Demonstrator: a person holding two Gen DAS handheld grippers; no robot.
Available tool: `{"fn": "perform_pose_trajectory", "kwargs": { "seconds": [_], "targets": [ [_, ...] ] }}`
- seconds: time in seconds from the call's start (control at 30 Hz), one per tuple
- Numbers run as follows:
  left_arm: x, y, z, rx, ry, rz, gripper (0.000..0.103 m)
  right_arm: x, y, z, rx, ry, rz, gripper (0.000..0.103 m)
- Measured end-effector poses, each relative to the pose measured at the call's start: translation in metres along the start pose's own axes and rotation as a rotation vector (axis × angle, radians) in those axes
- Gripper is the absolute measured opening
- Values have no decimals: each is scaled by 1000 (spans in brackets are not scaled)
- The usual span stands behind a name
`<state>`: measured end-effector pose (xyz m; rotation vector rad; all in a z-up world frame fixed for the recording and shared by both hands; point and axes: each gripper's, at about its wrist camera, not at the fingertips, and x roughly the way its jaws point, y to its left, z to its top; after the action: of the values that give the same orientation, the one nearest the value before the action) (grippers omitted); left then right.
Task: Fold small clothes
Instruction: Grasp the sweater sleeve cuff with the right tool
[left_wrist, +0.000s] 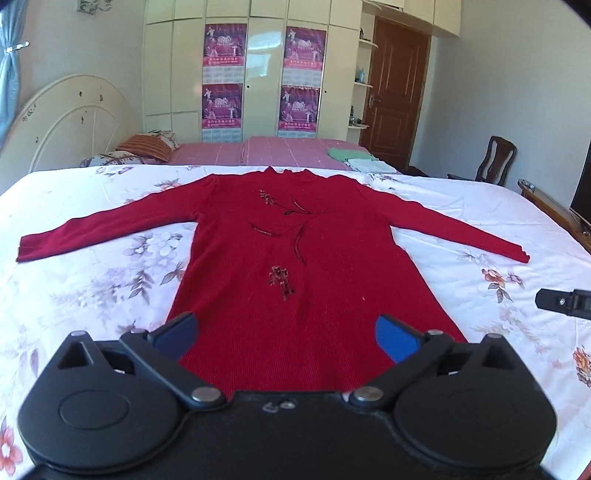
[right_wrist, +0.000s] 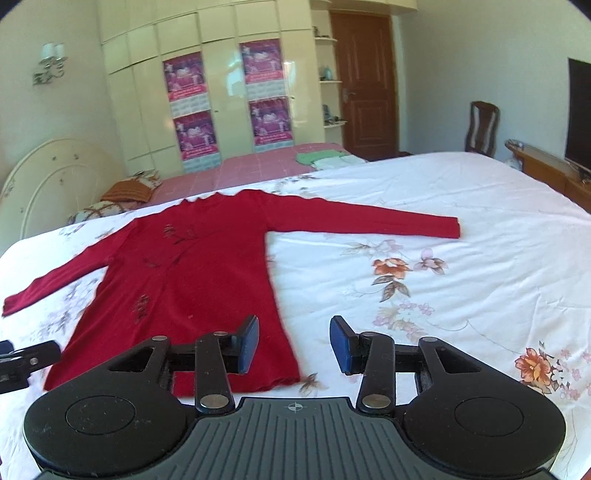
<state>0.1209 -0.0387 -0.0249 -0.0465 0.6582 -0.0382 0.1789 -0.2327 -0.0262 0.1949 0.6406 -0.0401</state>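
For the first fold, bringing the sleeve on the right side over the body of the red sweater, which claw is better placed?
Probably the right claw. It is open above the right hem of the red sweater, on the same side as the right sleeve. The left claw, also open, is centred over the body.

The left claw (left_wrist: 286, 338) is spread wide, its two blue pads (left_wrist: 397, 338) far apart with nothing between them. Its black linkage arms angle outward from the body, and it points level and forward. The right claw (right_wrist: 294, 343) is also parted, though less widely, its blue pads (right_wrist: 248, 343) facing each other across an empty gap. It is rolled slightly, so its view tilts. Each claw shows in the other's camera: the right claw's black tip (left_wrist: 563, 302) juts in at the right edge of the left view, and the left claw's tip (right_wrist: 26, 360) enters at the left edge of the right view. The two sit side by side, apart.
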Motion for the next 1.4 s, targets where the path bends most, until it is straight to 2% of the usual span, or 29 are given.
{"fn": "perform_pose_trajectory", "kwargs": {
  "seconds": [0.03,0.07,0.13,0.17,0.2,0.23,0.27,0.33,0.37,0.5,0.6,0.77,0.97,1.2,1.27,1.3,1.33,1.37,1.4],
  "targets": [
    [9,0,6,0,8,-11,102,7,-8,5,27,4,-10,74],
    [18,0,12,-1,8,-25,102,15,-18,10,57,1,-18,79],
    [36,0,25,-3,1,-87,88,29,-35,22,95,-3,-40,79],
    [45,-1,32,0,7,-105,83,37,-42,28,109,-7,-39,79],
    [56,-4,39,6,14,-100,75,44,-50,35,124,-14,-28,64],
    [64,-7,45,10,6,-83,74,53,-58,42,137,-13,-22,38],
    [72,-9,51,8,-12,-78,76,62,-65,48,153,-6,-32,33],
    [86,-11,62,-17,-43,-53,93,76,-80,58,204,-20,-38,34],
    [94,-12,66,-28,-56,-38,95,83,-88,63,235,-30,-49,34],
    [134,-16,80,-14,-27,-65,92,121,-132,79,407,-43,-93,45],
    [164,-20,84,7,6,-46,87,152,-166,87,502,-40,-128,45],
    [197,-20,86,-8,44,-47,88,185,-212,86,643,-38,-154,45],
    [219,-25,83,34,74,-45,89,196,-257,76,854,-70,-91,44],
    [231,-13,88,29,84,-25,90,185,-272,86,857,-86,-89,43],
    [232,-7,91,27,74,-6,90,181,-274,86,829,-67,-115,19],
    [233,-4,93,26,66,8,90,179,-273,87,807,-46,-138,3],
    [234,0,96,28,61,23,91,175,-271,89,772,-51,-142,3],
    [236,3,97,32,60,38,91,169,-264,91,686,-87,-148,3],
    [237,7,99,33,63,52,91,167,-260,94,620,-84,-176,3]
  ]
}}
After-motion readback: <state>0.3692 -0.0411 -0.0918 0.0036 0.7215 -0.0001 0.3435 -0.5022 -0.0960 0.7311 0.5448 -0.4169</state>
